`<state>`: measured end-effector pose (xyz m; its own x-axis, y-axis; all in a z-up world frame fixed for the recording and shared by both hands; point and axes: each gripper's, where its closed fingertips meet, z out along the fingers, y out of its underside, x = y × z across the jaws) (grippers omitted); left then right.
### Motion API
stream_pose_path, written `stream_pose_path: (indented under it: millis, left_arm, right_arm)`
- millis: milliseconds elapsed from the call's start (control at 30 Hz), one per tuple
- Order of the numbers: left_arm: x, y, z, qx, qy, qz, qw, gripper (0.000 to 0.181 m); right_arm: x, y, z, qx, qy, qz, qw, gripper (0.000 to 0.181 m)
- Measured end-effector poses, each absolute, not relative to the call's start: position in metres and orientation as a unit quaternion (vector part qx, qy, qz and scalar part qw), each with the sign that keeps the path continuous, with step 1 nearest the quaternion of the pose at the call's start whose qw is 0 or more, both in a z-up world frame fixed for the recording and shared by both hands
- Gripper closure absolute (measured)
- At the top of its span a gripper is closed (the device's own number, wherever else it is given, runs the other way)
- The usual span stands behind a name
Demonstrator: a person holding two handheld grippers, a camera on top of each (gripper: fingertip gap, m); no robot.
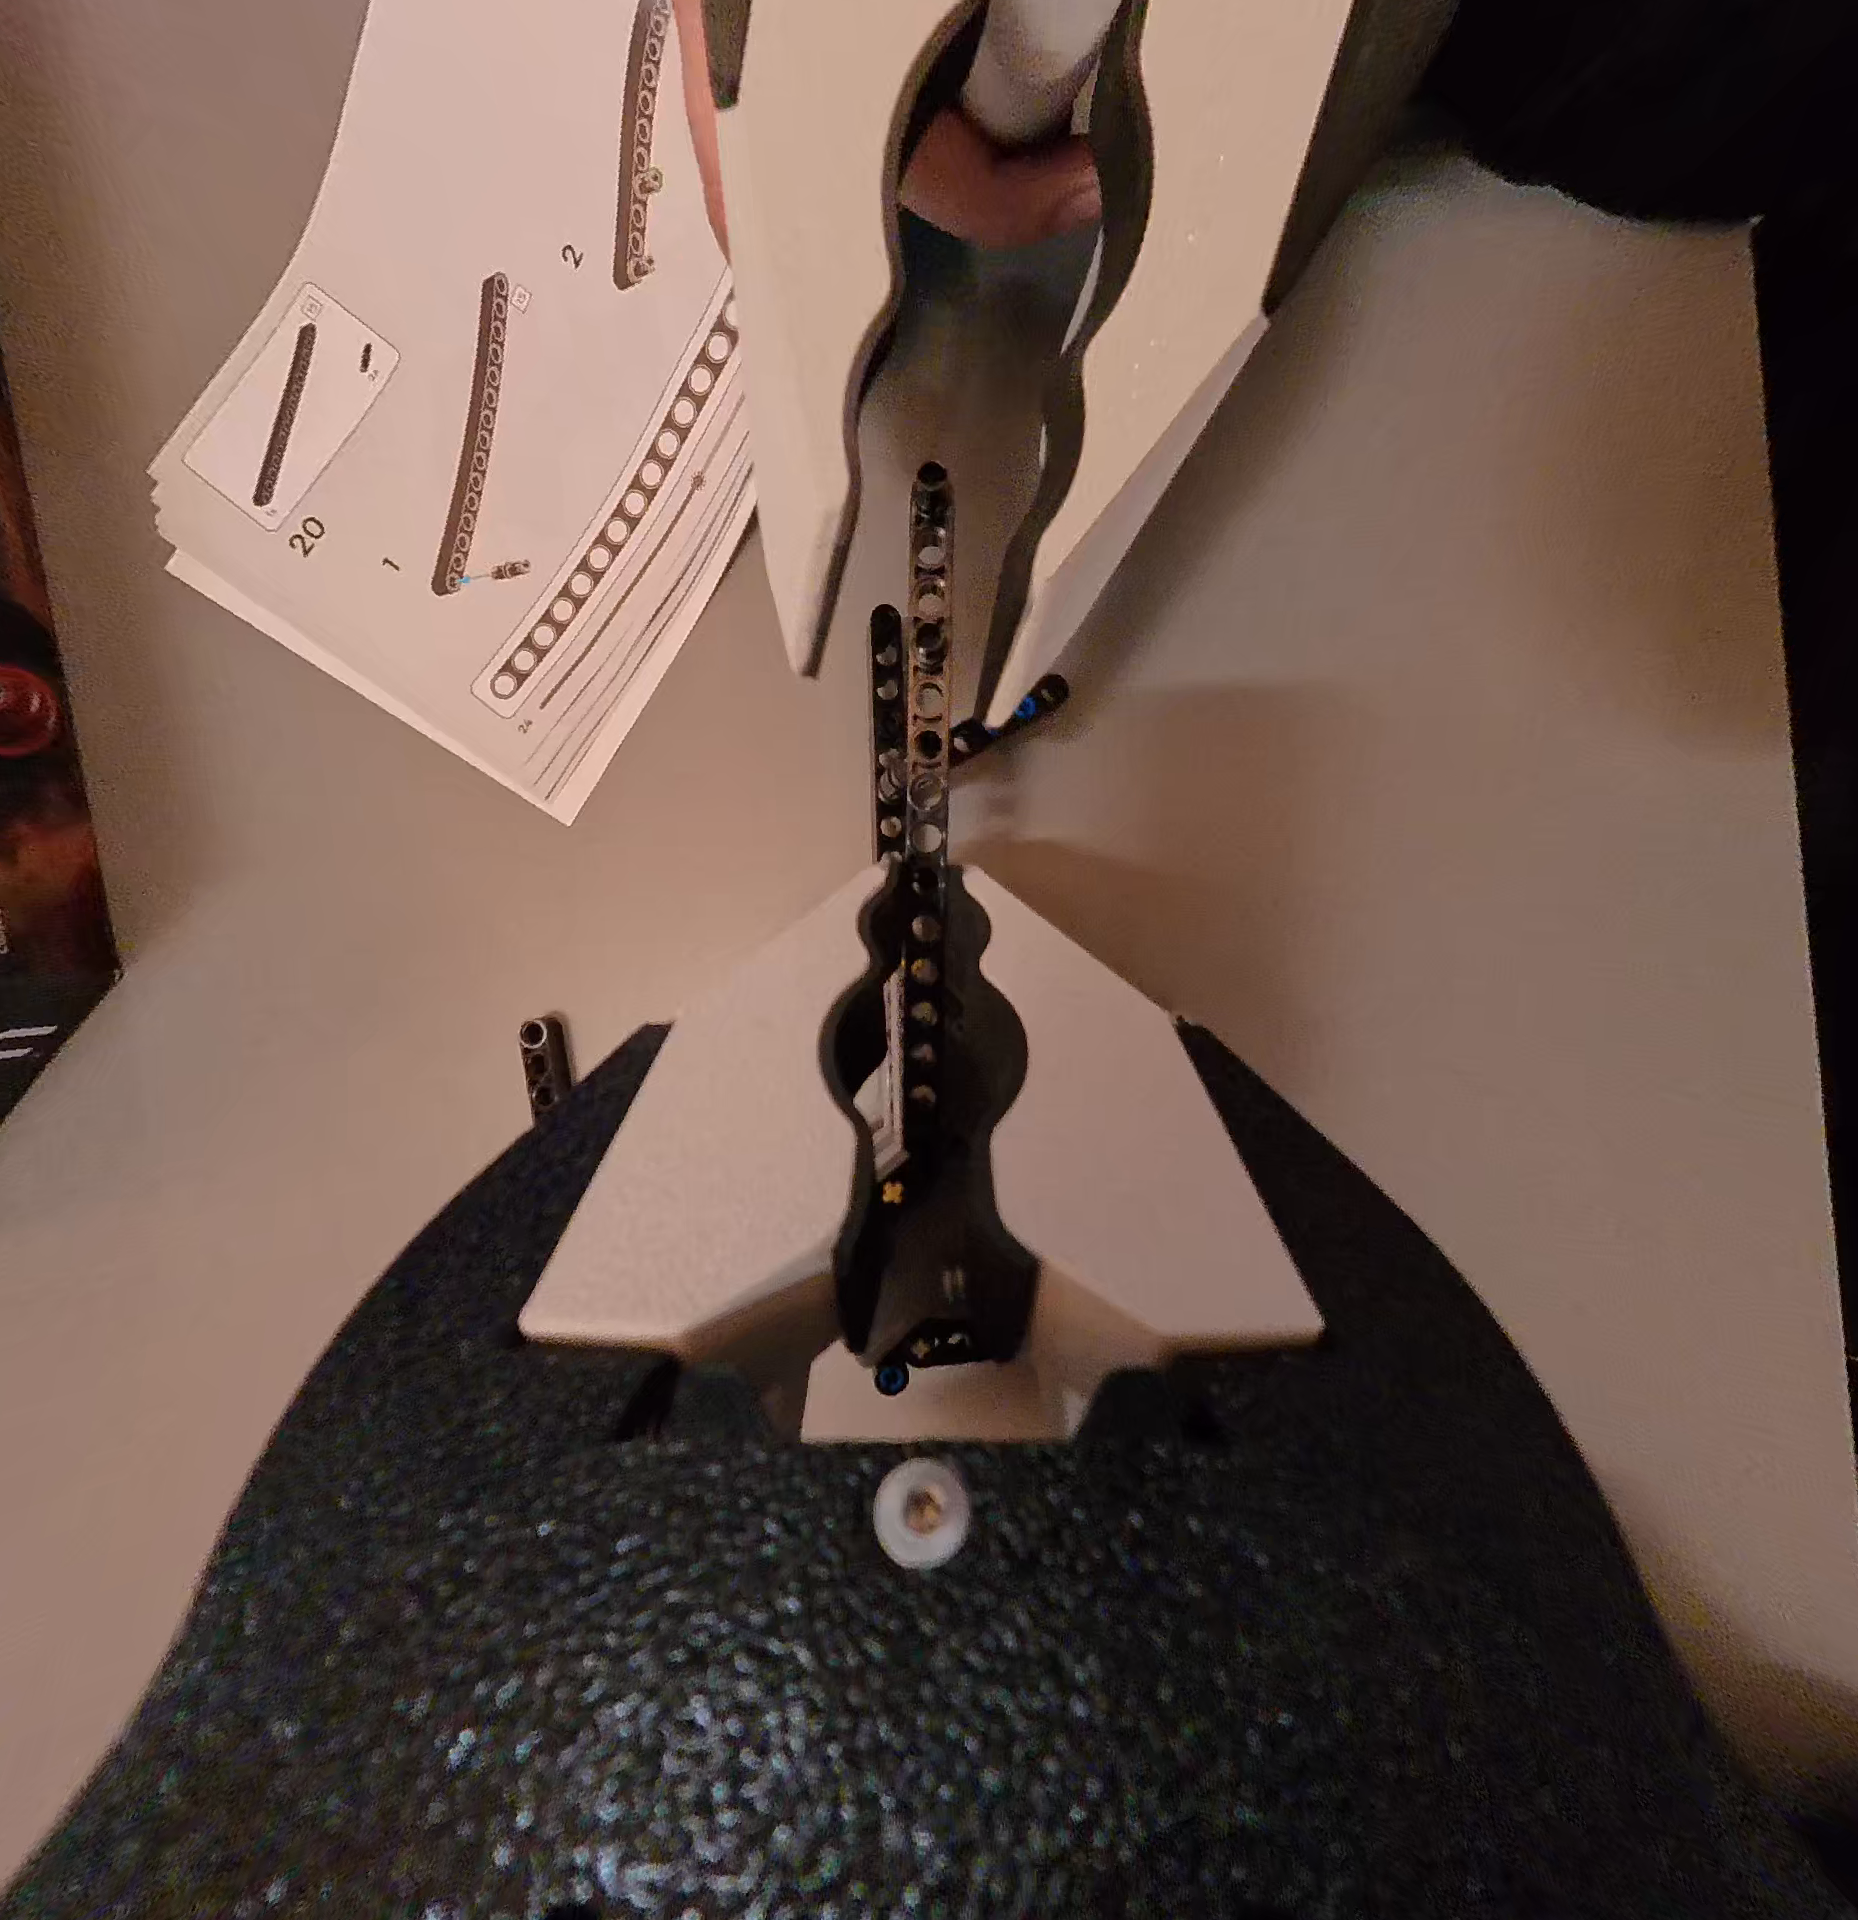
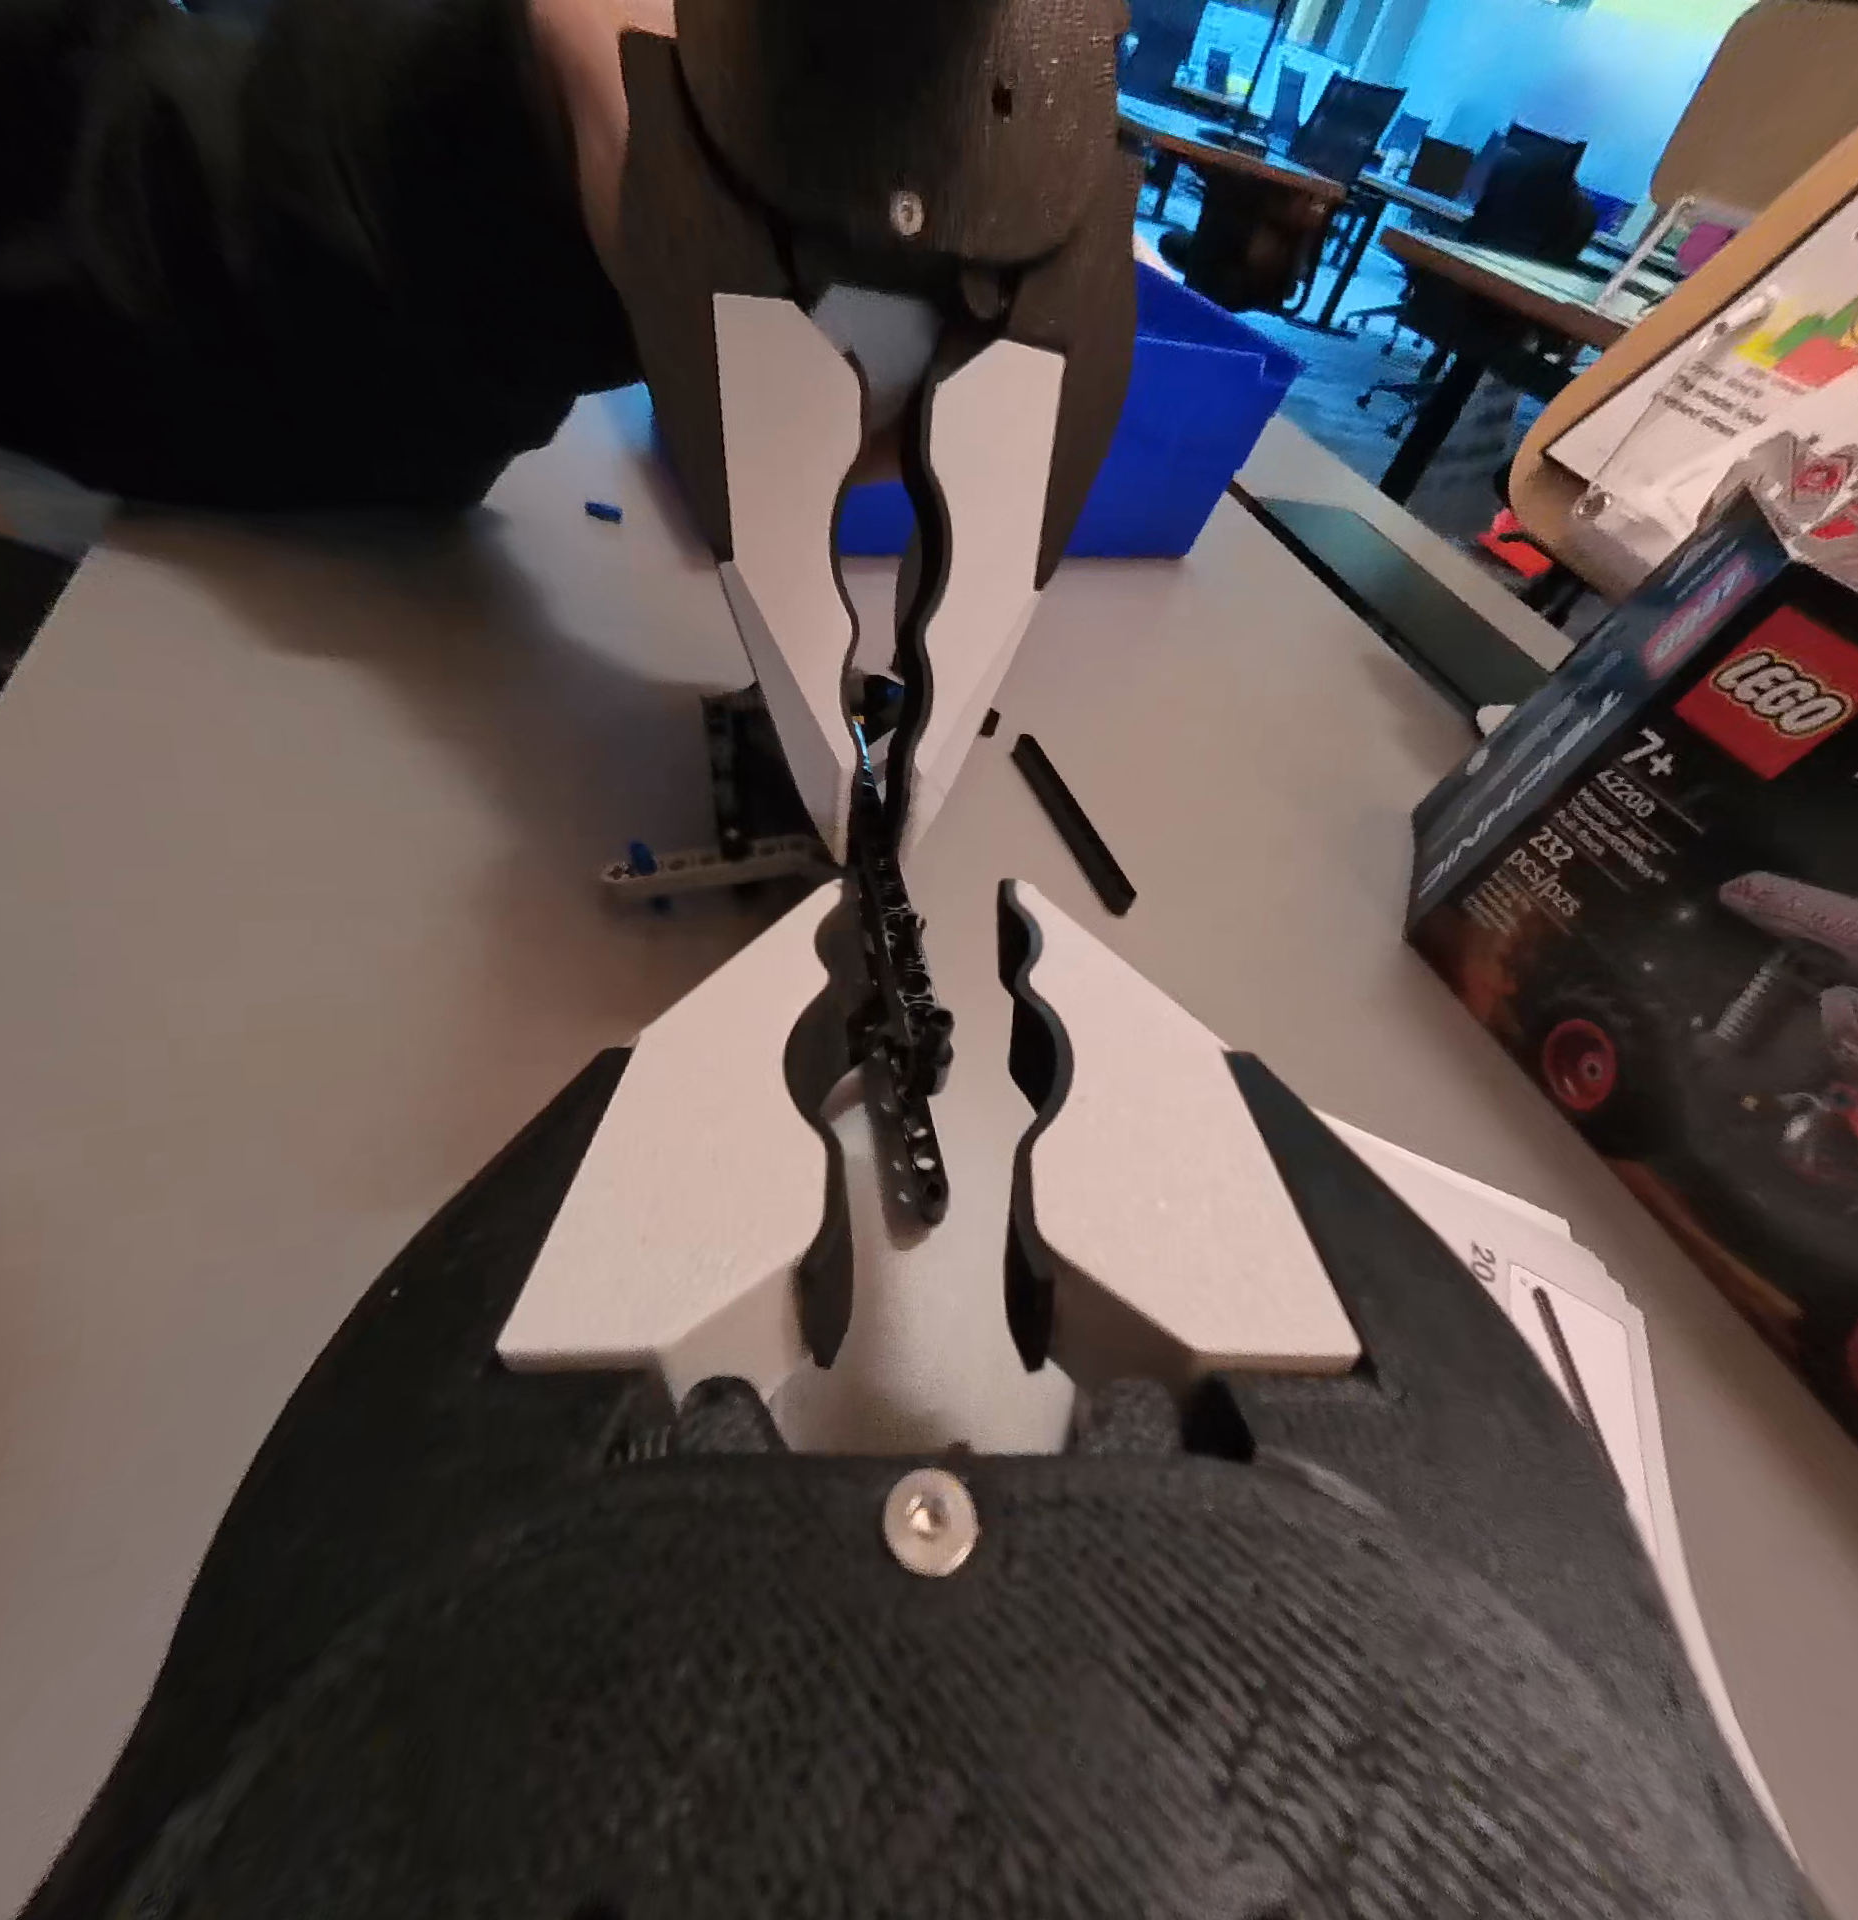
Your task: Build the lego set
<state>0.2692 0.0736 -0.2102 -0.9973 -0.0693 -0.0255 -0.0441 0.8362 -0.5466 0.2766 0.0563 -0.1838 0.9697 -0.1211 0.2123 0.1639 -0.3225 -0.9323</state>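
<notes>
My left gripper (image 1: 925,873) is shut on a long black holed beam assembly (image 1: 930,644), two beams side by side, which sticks out forward past its tips. A blue pin shows at the assembly's near end, deep in the jaws. My right gripper (image 2: 920,899) faces the left one and is open, with the free end of the beam assembly (image 2: 904,1049) lying between its fingers, close to the left finger (image 2: 717,1143). The right gripper also shows in the left wrist view (image 1: 904,675), and the left gripper shows in the right wrist view (image 2: 883,821).
The open instruction booklet (image 1: 468,416) lies on the table, also by my right gripper (image 2: 1590,1351). The set's box (image 2: 1683,883) stands at the right. A loose black beam (image 2: 1070,821), a grey-and-black sub-assembly (image 2: 717,821), a short black beam (image 1: 546,1070) and a blue bin (image 2: 1185,436) lie around.
</notes>
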Motion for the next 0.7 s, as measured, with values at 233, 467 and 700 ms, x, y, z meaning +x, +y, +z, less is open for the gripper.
stream_pose_path:
  millis: [233,467,700]
  left_arm:
    - [0.269,0.073,-0.21,-0.025,0.958,-0.283,0.027,0.176]
    - [0.268,0.072,-0.21,-0.019,0.958,-0.285,0.03,0.176]
    - [0.27,0.072,-0.21,-0.026,0.958,-0.285,0.034,0.176]
  right_arm:
    - [0.271,0.06,-0.197,-0.823,-0.025,-0.114,0.556,0.174]
    - [0.268,0.058,-0.198,-0.821,-0.02,-0.094,0.563,0.176]
    - [0.27,0.059,-0.199,-0.815,-0.019,-0.083,0.573,0.176]
